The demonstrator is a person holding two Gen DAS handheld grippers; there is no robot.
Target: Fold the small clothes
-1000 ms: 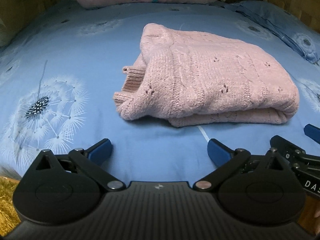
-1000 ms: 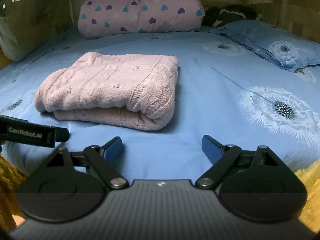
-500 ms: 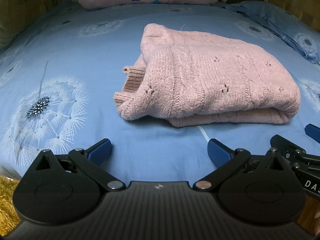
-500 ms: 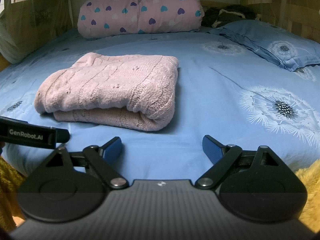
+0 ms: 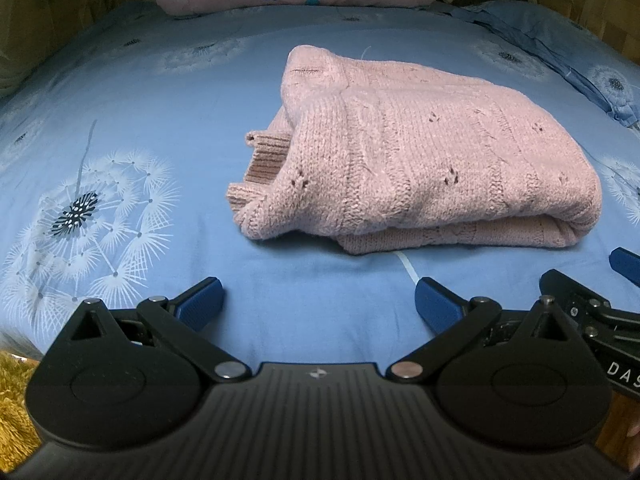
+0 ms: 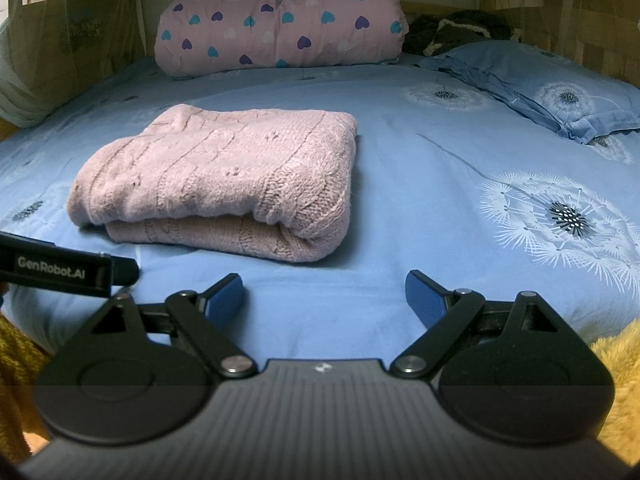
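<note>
A pink knitted sweater [image 5: 420, 152] lies folded in a thick bundle on the blue bed sheet [image 5: 160, 112]; a ribbed cuff sticks out at its left end. It also shows in the right wrist view [image 6: 224, 180], left of centre. My left gripper [image 5: 318, 300] is open and empty, low over the sheet a short way in front of the sweater. My right gripper [image 6: 324, 294] is open and empty, in front of the sweater's right end. Neither touches the sweater. Part of the right gripper [image 5: 592, 304] shows at the left view's right edge.
A pink rolled quilt with hearts [image 6: 280, 28] lies at the head of the bed. A blue pillow [image 6: 552, 88] sits at the back right with dark clothing [image 6: 452, 32] behind it. Yellow fuzzy fabric [image 6: 616, 364] hangs at the bed's near edge.
Both grippers have barely shifted; the views sit slightly lower and further back. The sweater has not moved and both grippers stay open.
</note>
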